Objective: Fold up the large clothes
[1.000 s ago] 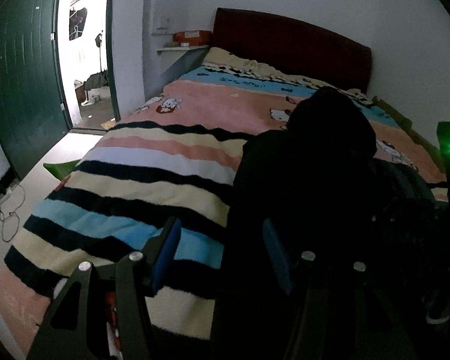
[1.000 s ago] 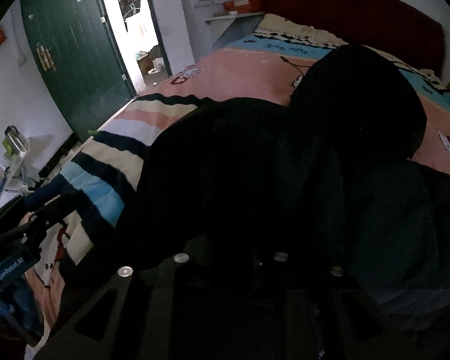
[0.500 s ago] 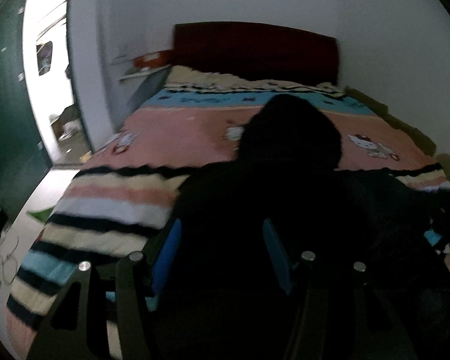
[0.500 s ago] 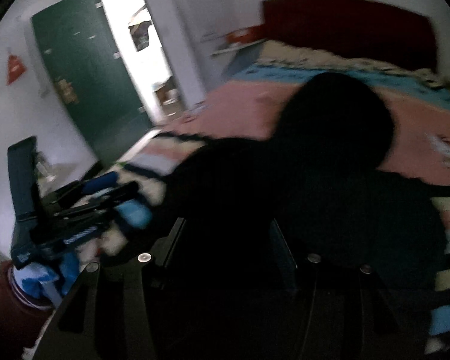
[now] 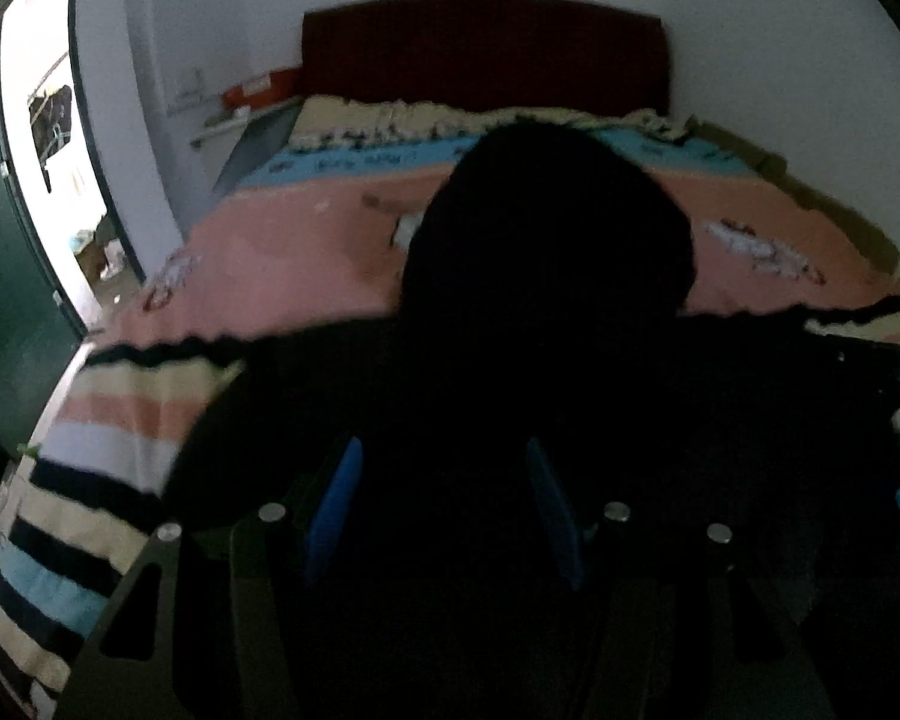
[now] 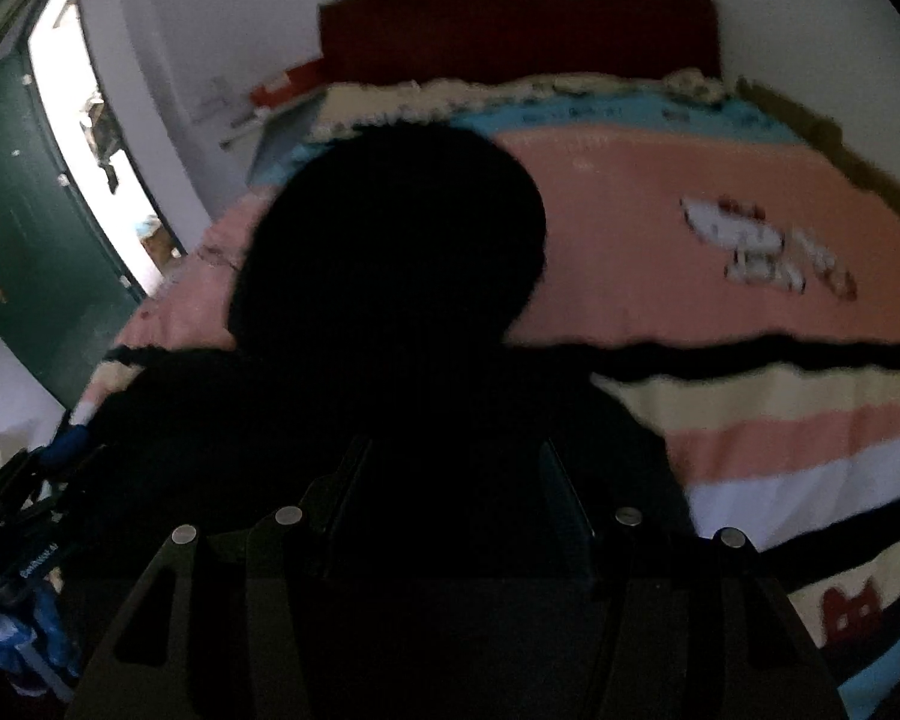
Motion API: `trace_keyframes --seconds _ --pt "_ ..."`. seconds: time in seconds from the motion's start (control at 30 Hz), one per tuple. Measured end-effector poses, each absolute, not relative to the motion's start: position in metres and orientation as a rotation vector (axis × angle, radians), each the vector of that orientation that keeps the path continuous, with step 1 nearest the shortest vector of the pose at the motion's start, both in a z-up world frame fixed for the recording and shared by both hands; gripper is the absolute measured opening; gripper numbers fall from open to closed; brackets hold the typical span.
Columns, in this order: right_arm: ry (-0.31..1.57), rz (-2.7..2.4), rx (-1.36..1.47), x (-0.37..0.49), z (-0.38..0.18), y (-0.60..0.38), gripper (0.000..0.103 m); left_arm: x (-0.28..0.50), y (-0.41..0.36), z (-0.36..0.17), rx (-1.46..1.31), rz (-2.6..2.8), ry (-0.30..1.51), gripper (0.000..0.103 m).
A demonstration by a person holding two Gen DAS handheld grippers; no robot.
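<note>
A large black hooded garment (image 5: 546, 360) lies spread on the bed (image 5: 282, 264), directly ahead of and beneath both claws. Its rounded hood points away from the claws toward the dark red headboard (image 5: 486, 54), and its body reaches back under the fingers in both wrist views.

The left claw (image 5: 444, 510) hangs over the garment's lower body with its two blue pads (image 5: 333, 510) standing well apart. Only dark cloth shows in the gap between them, and the pads do not appear to press on any fold, though the cloth is so dark that contact is hard to judge. To this claw's left the striped blanket (image 5: 102, 420) shows bare, running toward a green door (image 5: 6, 300) and a bright doorway.

The right claw (image 6: 456, 504) sits over the same garment, hood ahead and slightly to its left. Its jaws have just been opening, and they stand parted with black fabric lying between them; the fingers are nearly lost against the cloth, so I cannot tell whether any fabric is caught. To its right the blanket (image 6: 780, 420) lies uncovered, with a white cartoon figure (image 6: 768, 252) printed on the pink band farther ahead. At this claw's far left, the left claw (image 6: 48, 480) shows at the garment's edge.
</note>
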State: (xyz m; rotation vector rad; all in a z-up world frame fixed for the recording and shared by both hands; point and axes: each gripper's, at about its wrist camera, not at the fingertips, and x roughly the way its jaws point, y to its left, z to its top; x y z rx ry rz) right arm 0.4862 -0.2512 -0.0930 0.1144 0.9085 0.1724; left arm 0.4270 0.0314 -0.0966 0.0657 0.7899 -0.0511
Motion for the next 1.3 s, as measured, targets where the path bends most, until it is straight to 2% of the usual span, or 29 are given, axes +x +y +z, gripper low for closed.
trace_keyframes --seconds 0.13,0.33,0.47,0.6,0.7,0.8,1.0,1.17,1.3 --pt "0.939 0.217 0.13 0.47 -0.12 -0.258 0.055 0.401 0.03 -0.109 0.109 -0.097 0.789 0.055" --pt "0.964 0.244 0.095 0.432 -0.12 -0.264 0.055 0.371 0.02 -0.113 0.154 -0.15 0.817 0.055" --pt "0.966 0.212 0.054 0.417 -0.109 -0.267 0.055 0.364 0.022 -0.107 0.136 -0.145 0.811 0.055" --pt "0.907 0.213 0.03 0.404 -0.084 -0.271 0.055 0.349 0.03 -0.085 0.095 -0.137 0.728 0.055" --pt "0.887 0.226 0.013 0.403 -0.075 -0.267 0.055 0.344 0.029 -0.09 0.094 -0.153 0.74 0.055" --pt "0.91 0.228 0.025 0.411 -0.086 -0.263 0.055 0.345 0.028 -0.116 0.118 -0.14 0.795 0.055" --pt "0.996 0.222 0.049 0.413 -0.129 -0.259 0.056 0.344 0.028 -0.121 0.144 -0.15 0.806 0.055" --pt "1.028 0.187 -0.01 0.403 -0.122 -0.255 0.056 0.335 0.027 -0.104 0.135 -0.148 0.801 0.055" --pt "0.969 0.194 -0.012 0.396 -0.096 -0.249 0.057 0.335 0.029 -0.096 0.139 -0.143 0.778 0.055"
